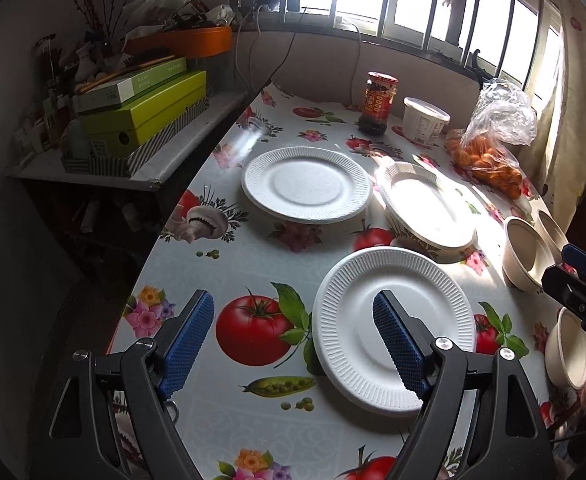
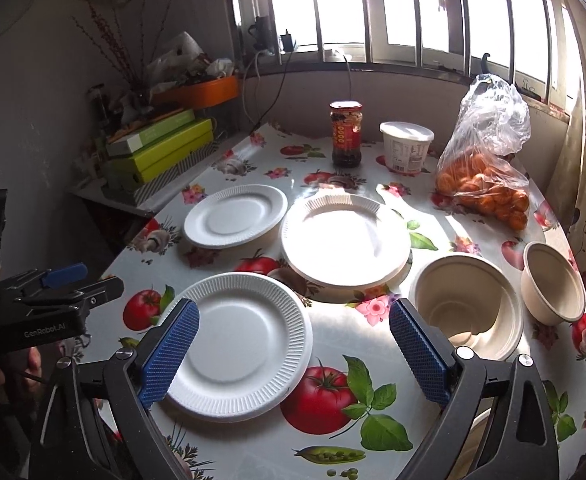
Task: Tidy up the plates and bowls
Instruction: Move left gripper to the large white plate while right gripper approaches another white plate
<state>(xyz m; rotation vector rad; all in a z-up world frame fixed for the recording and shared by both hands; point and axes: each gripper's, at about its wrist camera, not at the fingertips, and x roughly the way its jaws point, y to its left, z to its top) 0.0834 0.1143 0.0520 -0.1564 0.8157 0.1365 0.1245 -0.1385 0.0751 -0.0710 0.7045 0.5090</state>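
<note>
- Left gripper [image 1: 293,338] spread wide, holding nothing, hovering over the near plate [image 1: 393,330] on the tabletop [image 1: 221,272].
- Right gripper [image 2: 293,356] likewise gaping and empty, above the same plate's right edge.
- Two more plates [image 2: 235,216] [image 2: 345,244] farther back, side by side.
- Bowls [image 2: 467,306] [image 2: 553,282] right of the plates, near a bag of oranges [image 2: 485,188].

Domestic dining corner. A round table under a glossy fruit-and-flower printed oilcloth [image 2: 333,420] carries white paper plates [image 2: 237,344]; at twelve o'clock, a red-lidded sauce jar [image 2: 346,134] below a barred window [image 2: 373,8]; at ten o'clock, stacked green cardboard boxes [image 2: 161,152].
</note>
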